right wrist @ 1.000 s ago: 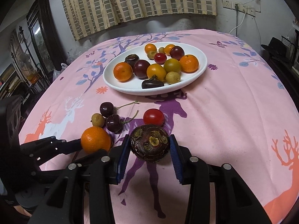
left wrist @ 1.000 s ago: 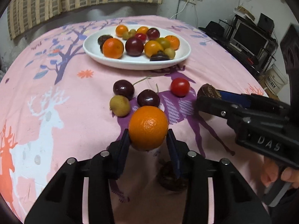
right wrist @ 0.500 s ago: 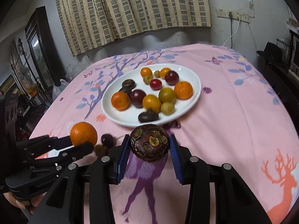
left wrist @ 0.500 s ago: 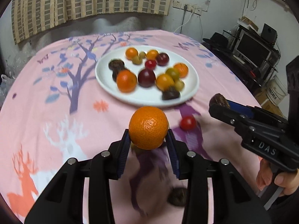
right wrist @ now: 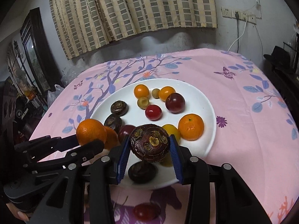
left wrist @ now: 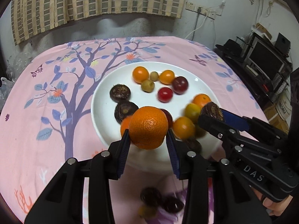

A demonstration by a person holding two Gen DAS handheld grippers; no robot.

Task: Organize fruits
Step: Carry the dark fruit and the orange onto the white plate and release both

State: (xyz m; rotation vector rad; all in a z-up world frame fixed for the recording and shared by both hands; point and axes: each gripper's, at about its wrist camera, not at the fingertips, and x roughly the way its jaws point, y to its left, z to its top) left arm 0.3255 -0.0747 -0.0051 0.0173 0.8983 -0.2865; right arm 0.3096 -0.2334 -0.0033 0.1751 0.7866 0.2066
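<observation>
Now, counts on the white plate [right wrist: 209, 112]: two dark water chestnuts at its left, one more by its near rim, three small orange fruits, one larger orange, two olive-green fruits, one red cherry tomato, two dark plums, two yellow ones partly hidden.
Loose fruit on the cloth: in the left wrist view two dark cherries [left wrist: 151, 196] and one yellowish fruit, all blurred; in the right wrist view one red tomato [right wrist: 146, 211].
Left gripper [left wrist: 148, 149]: jaws partly closed, blue pads pressed on both sides of an orange [left wrist: 148, 127], which hangs above the plate's near-left rim.
Right gripper [right wrist: 149, 154]: jaws partly closed, pads clamped on a dark water chestnut [right wrist: 149, 142], which is held above the plate's near rim.
Spacing of the two: side by side, near one another, not touching.
Open room on the plate: bare white in the middle and along the far and right rim.
Edges: pink tablecloth [left wrist: 37, 130] is bare left and right of the plate; table's far edge meets the wall under the curtain [right wrist: 130, 9].
</observation>
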